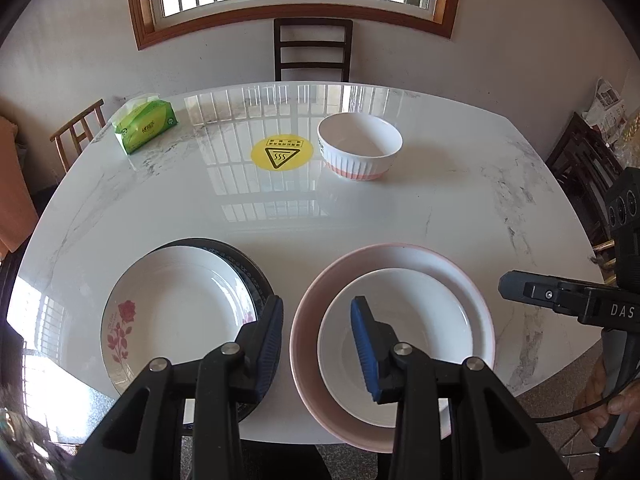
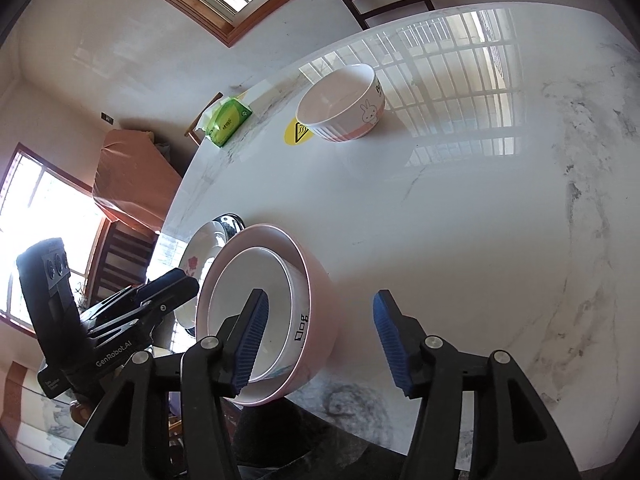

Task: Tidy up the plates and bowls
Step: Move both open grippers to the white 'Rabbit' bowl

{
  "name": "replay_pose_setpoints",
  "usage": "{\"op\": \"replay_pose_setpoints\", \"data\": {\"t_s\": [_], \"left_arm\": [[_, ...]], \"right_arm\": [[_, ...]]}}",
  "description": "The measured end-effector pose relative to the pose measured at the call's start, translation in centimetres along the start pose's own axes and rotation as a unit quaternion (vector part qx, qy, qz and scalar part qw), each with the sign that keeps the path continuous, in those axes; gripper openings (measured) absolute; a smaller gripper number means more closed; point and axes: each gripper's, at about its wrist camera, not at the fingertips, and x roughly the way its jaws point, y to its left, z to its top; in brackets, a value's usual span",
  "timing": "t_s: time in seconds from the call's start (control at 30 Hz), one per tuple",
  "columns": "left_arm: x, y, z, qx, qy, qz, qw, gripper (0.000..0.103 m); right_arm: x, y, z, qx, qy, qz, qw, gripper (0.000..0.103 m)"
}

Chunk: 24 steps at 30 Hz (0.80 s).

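A white plate with a red rose (image 1: 176,312) lies on a dark plate (image 1: 250,268) at the table's near left. A white bowl (image 1: 400,340) sits nested inside a pink bowl (image 1: 312,304) at the near middle; both show in the right wrist view, white bowl (image 2: 256,300), pink bowl (image 2: 320,320). A ribbed white-and-pink bowl (image 1: 360,146) with a rabbit picture (image 2: 340,104) stands farther back. My left gripper (image 1: 318,344) is open above the gap between the plates and the bowls. My right gripper (image 2: 320,344) is open around the pink bowl's right side.
A green tissue pack (image 1: 146,126) lies at the far left of the white marble table (image 1: 460,220). A yellow hot-surface sticker (image 1: 280,154) marks the middle. Chairs stand at the far side (image 1: 314,50) and at the left (image 1: 80,132).
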Motion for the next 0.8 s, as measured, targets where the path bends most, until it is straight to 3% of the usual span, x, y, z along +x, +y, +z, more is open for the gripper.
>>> {"op": "replay_pose_setpoints", "data": {"t_s": [0.47, 0.8], "left_arm": [[2.1, 0.4, 2.4, 0.023, -0.038, 0.052, 0.9977, 0.036], [4.6, 0.7, 4.8, 0.045, -0.049, 0.094, 0.9934, 0.037]], "right_arm": [[0.8, -0.9, 1.4, -0.02, -0.028, -0.034, 0.999, 0.06], [2.6, -3.3, 2.9, 0.001, -0.023, -0.025, 0.999, 0.063]]}}
